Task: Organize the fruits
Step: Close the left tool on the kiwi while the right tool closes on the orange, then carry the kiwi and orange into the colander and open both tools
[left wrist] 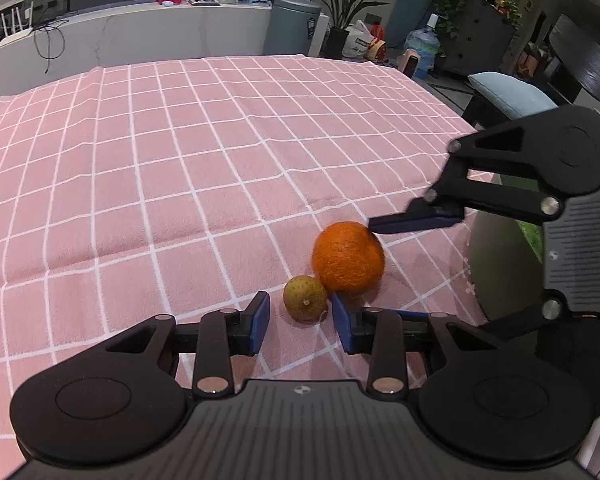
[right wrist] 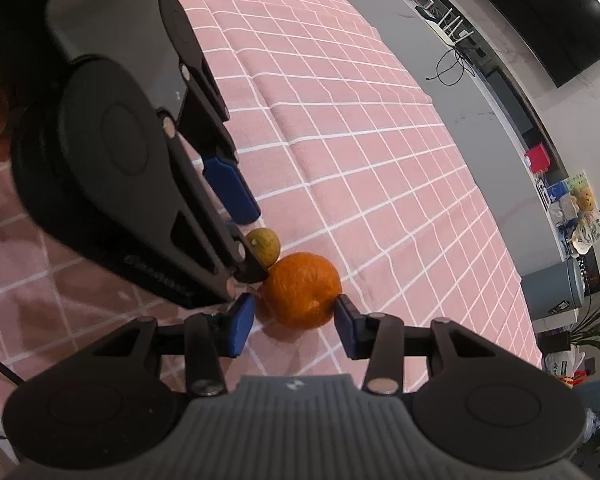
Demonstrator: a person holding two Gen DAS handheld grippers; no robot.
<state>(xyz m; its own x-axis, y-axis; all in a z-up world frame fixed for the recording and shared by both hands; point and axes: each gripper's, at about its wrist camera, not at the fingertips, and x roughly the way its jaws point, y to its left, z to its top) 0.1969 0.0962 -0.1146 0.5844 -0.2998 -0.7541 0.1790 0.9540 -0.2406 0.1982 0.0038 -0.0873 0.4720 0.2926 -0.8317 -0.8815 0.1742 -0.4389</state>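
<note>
On the pink checked tablecloth [left wrist: 180,168], an orange [left wrist: 348,258] and a smaller greenish-brown fruit [left wrist: 305,298] are lying touching each other near the cloth's near edge. The left gripper [left wrist: 300,316] is straddling the small fruit with its blue pads parted and a gap showing on either side, so nothing is being pinched. The right gripper [right wrist: 296,320] is reaching in from the side and bracketing the orange, one pad meeting the peel, the other just beside it; a firm grip cannot be confirmed.
</note>
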